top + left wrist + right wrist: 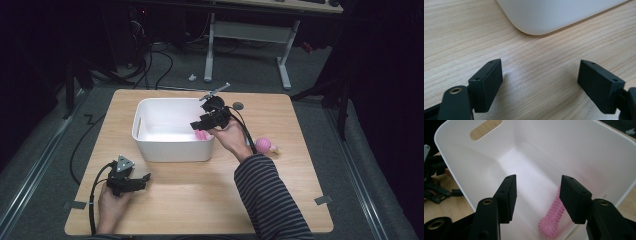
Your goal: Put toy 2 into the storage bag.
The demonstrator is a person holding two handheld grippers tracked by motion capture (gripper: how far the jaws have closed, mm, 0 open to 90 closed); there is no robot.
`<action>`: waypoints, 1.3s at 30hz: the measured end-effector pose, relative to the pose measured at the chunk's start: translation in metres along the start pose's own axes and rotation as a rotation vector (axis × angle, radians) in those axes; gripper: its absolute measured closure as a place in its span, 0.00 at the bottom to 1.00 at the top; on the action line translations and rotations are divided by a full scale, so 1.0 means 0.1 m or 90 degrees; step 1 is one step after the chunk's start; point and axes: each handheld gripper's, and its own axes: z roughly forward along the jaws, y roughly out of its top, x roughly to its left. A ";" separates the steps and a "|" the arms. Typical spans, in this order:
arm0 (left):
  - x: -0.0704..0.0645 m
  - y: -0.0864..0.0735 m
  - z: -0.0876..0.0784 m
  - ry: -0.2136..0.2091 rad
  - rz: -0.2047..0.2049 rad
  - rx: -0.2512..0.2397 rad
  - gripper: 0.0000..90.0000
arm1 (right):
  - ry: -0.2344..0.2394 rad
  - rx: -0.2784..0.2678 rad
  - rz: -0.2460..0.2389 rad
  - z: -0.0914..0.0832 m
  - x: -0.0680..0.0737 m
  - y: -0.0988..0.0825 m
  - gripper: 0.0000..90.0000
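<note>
1. Noted wooden table [200,200] with white bin [172,145] at about 11 o'clock from table centre, handle slot in its left end wall.
2. Found right gripper [200,124] held over the bin's right end, at 3 o'clock of the bin interior, pointing in from the rim. Jaws parted to a moderate gap, nothing between them in the right gripper view.
3. Saw pink spiky toy [552,220] lying on the bin floor against the near right wall, below and just past the right jaw; same pink patch just beside the gripper tips in the high view.
4. Recorded left gripper [142,179] at 7 o'clock on the table, low over the wood, in the left hand [111,205]. Jaws spread wide, empty; bare wood grain between them, bin's rounded corner [534,27] ahead at 12 o'clock.
5. Logged second pink spiky ball-shaped toy [264,145] on the table at 3 o'clock of the bin, just beyond the right forearm in its striped sleeve [267,195].
6. Observed metal-legged desk [250,35] on the floor beyond the table at 12 o'clock.
</note>
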 end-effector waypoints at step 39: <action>0.00 0.00 0.00 0.000 0.000 -0.001 0.23 | -0.110 -0.154 0.107 -1.13 -0.40 -1.07 0.47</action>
